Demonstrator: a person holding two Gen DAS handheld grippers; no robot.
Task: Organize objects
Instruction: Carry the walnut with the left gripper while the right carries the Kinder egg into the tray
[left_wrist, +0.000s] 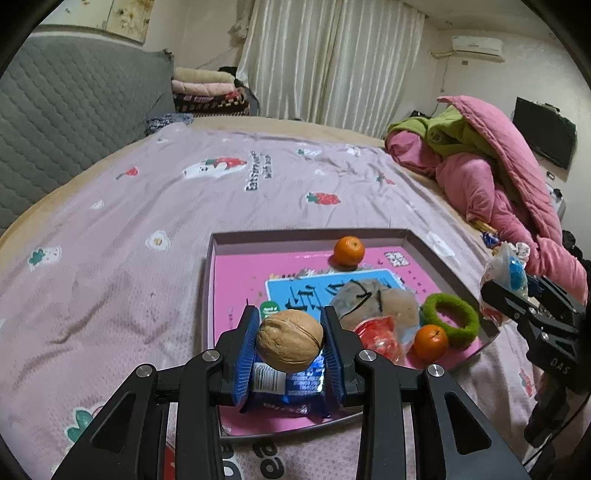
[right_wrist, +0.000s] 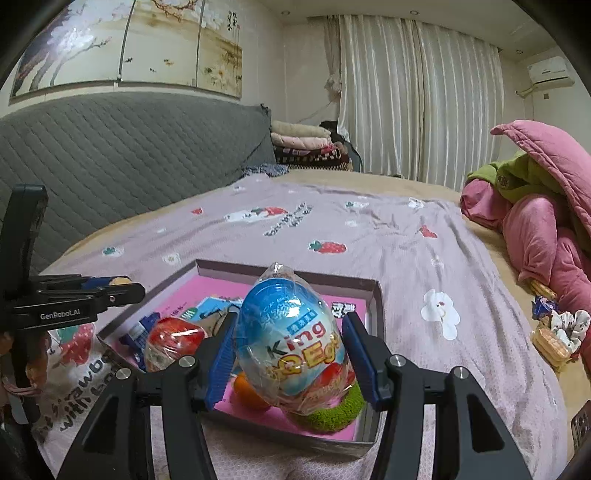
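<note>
Left wrist view: the left gripper (left_wrist: 290, 341) has its jaws closed on a walnut (left_wrist: 290, 341), the blue pads pressing it from both sides, and carries it over the near end of a shallow pink-lined box lid (left_wrist: 212, 280) lying on the bed (left_wrist: 147, 206). Directly under the walnut a blue snack packet (left_wrist: 286, 391) lies in the lid. Further in are a red-wrapped sweet (left_wrist: 380, 336), a grey-and-beige pouch (left_wrist: 373, 302), a green fuzzy ring (left_wrist: 452, 314) and two small oranges, one (left_wrist: 429, 341) near the ring, the other (left_wrist: 349, 251) by the far wall. The right gripper (left_wrist: 498, 299) shows at the right edge beyond the lid's right wall, with a wrapped toy egg (left_wrist: 506, 266) in it

Right wrist view: the right gripper (right_wrist: 290, 354) has its jaws clamped on the blue toy egg (right_wrist: 291, 332), still in clear wrap, held upright over the lid's near corner (right_wrist: 373, 295), above the green ring (right_wrist: 332, 413) and an orange (right_wrist: 247, 387). The left gripper (right_wrist: 118, 286) appears at the left, over the lid's left side. A heap of pink and green bedding (right_wrist: 535, 229) sits at the right of the bed, well apart from the lid
</note>
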